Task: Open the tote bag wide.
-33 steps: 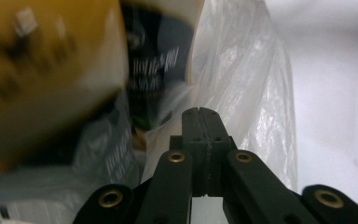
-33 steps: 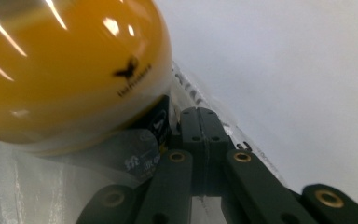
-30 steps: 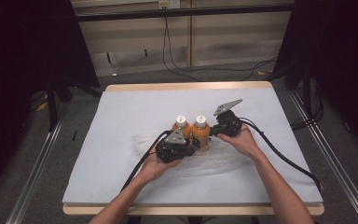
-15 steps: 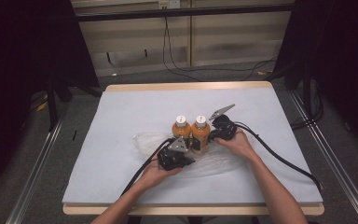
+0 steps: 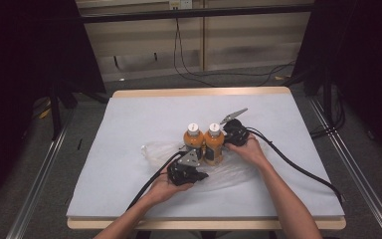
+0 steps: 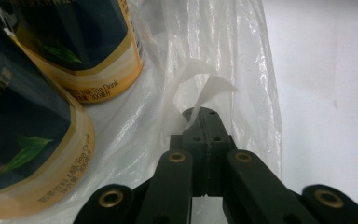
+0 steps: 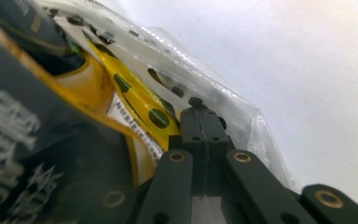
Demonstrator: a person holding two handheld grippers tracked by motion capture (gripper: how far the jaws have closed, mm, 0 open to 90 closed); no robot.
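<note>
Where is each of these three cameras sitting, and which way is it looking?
High view: above the table's near edge, looking down; forearms, both claws.
Left claw view: on the left claw, facing the plastic bag it pinches, bottles beside.
Right claw view: on the right claw, pinching bag film by a bottle.
Shared: bag and bottles.

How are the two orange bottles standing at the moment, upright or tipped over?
Upright: both orange bottles stand side by side with white caps pointing up, their bases on the clear plastic bag spread over the table.
</note>
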